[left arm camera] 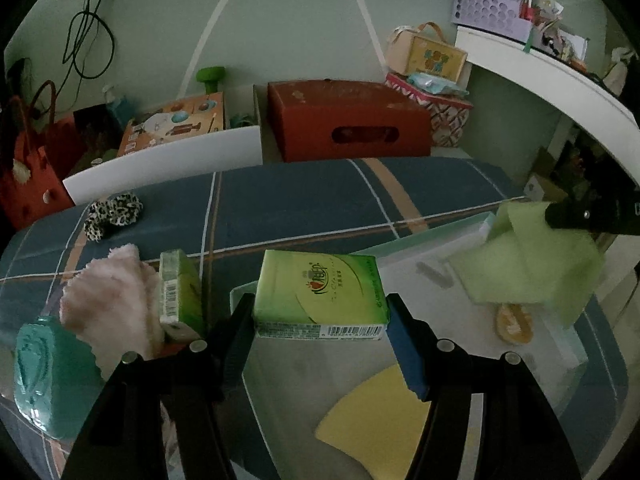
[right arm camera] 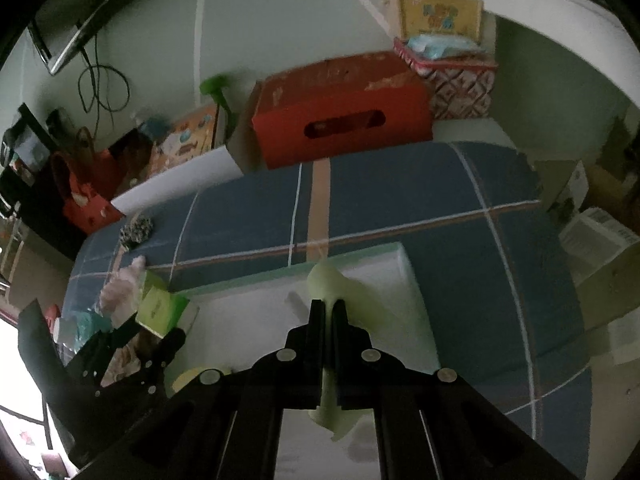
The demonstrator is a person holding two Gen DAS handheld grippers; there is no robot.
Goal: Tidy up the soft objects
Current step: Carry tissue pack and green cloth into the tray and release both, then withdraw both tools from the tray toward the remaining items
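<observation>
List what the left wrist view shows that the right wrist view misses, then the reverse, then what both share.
Only the left wrist view: the yellow cloth lying in the clear bin, the teal pouch, and the tissue pack's printed face held in the left gripper.

Only the right wrist view: the right gripper closed on the green cloth, seen from behind its jaws.

Both: the green cloth, tissue pack, pink towel, leopard scrunchie and red box.

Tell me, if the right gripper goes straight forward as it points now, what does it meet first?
The right gripper, shut on the green cloth, points over the white tray. Probably the tray's far rim comes first, then the blue plaid bedcover; depth is unclear.
</observation>
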